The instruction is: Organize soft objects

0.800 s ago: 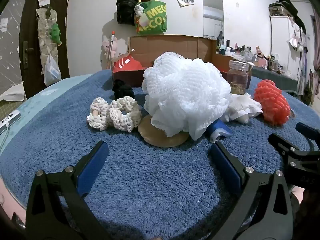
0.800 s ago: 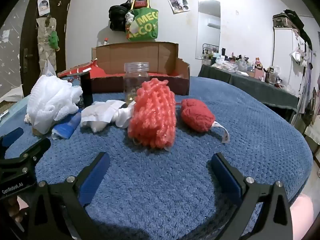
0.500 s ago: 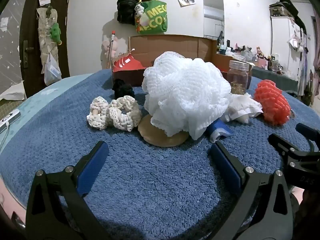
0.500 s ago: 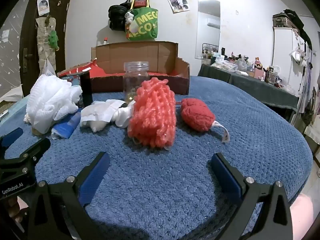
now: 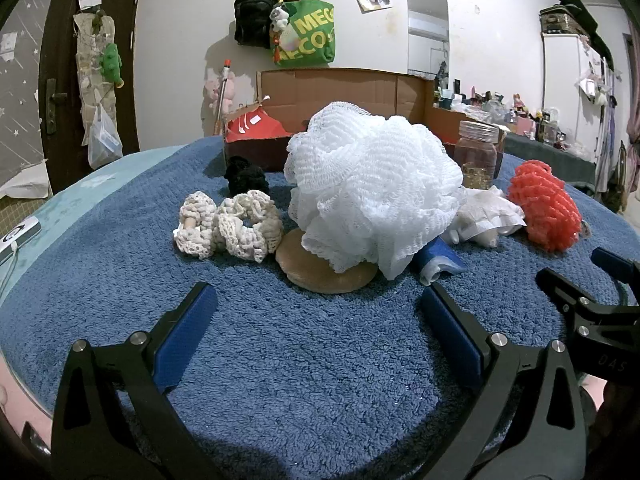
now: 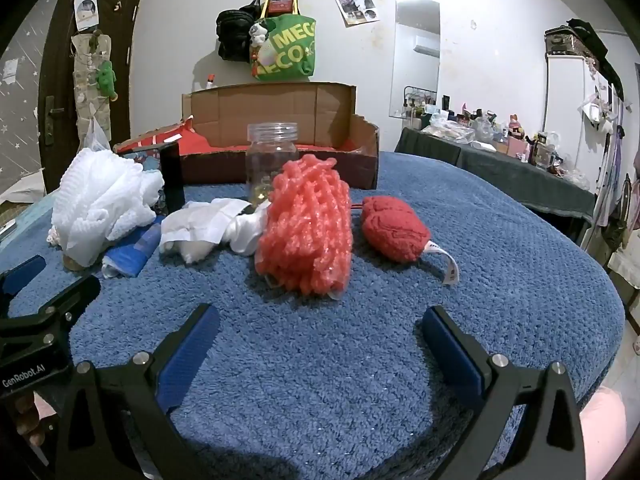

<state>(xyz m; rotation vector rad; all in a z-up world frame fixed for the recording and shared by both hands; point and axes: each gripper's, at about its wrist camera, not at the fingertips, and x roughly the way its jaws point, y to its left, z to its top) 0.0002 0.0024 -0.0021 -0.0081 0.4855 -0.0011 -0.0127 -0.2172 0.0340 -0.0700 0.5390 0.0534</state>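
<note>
Only right wrist shows red yarn ball [image 6: 394, 232]; left, cream scrunchies [image 5: 228, 226].

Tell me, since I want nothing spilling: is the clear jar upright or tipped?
Upright. The clear jar stands on its base in front of the cardboard box, mouth upward, no lid visible.

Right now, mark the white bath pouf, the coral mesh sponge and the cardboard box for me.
white bath pouf [image 5: 372, 188]: left wrist view, middle of ruffles.
coral mesh sponge [image 6: 306, 226]: right wrist view, front face.
cardboard box [image 6: 280, 110]: right wrist view, back wall.
</note>
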